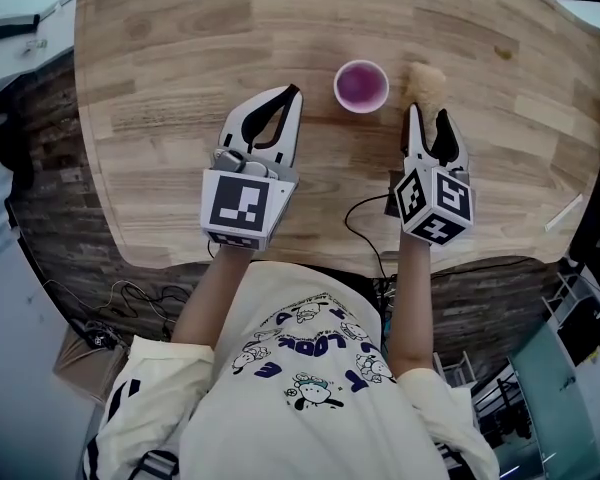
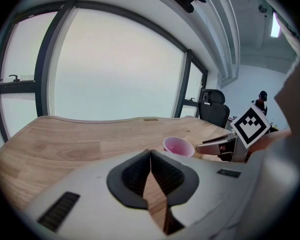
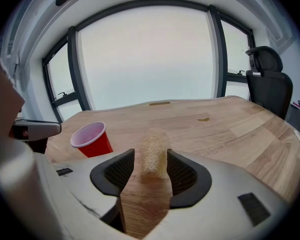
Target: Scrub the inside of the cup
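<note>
Risks first. The tan, fibrous loofah sponge (image 3: pixel 154 151) lies loose just right of the red plastic cup (image 1: pixel 361 85). If we close too early we catch only its near end, or a jaw tip shoves it away. The cup stands upright and unheld on the light wooden table (image 1: pixel 180 48), so a knock from either claw would probably tip it.

Pose: the right gripper (image 1: pixel 427 113) sits right of the cup, nearer us, tilted down at the table. It is released, jaws spread wide with the sponge lined up in the gap, not pinched. The left gripper (image 1: pixel 291 93) sits left of the cup, also tilted down, clenched on nothing.
</note>
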`<state>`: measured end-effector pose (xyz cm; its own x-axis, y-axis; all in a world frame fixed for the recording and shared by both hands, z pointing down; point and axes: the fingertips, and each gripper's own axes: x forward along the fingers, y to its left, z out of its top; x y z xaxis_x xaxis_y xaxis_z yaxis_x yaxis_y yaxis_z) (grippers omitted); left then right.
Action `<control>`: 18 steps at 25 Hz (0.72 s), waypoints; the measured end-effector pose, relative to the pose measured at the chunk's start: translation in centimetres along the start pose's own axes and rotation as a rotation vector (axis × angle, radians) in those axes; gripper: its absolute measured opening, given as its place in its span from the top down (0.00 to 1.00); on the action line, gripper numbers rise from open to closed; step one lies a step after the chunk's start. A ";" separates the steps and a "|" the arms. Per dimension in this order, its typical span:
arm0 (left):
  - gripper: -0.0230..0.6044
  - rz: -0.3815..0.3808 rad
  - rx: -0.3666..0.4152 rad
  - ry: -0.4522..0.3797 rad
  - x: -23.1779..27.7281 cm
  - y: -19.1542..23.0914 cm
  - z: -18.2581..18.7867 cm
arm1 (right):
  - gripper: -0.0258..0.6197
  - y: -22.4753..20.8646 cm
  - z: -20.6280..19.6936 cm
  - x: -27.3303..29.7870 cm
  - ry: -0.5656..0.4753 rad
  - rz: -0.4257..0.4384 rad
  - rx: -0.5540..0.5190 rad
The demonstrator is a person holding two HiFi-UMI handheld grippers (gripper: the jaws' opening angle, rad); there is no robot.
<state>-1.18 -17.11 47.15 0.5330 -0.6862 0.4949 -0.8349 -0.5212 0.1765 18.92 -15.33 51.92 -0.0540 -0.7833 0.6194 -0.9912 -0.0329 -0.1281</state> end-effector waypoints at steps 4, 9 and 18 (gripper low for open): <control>0.93 -0.001 -0.006 0.000 0.2 -0.1 -0.1 | 0.68 0.0 -0.5 0.5 0.017 0.009 0.000; 0.93 -0.007 -0.007 0.007 0.3 -0.3 -0.3 | 0.69 -0.2 -1.0 1.1 0.036 0.004 -0.005; 0.90 -0.020 0.024 0.030 0.6 -0.5 -0.7 | 0.79 -0.3 -0.9 1.3 0.038 0.001 -0.010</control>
<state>-0.51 -16.90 48.01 0.5447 -0.6601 0.5173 -0.8205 -0.5470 0.1660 19.05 -15.73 53.49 -0.0596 -0.7591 0.6482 -0.9924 -0.0253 -0.1208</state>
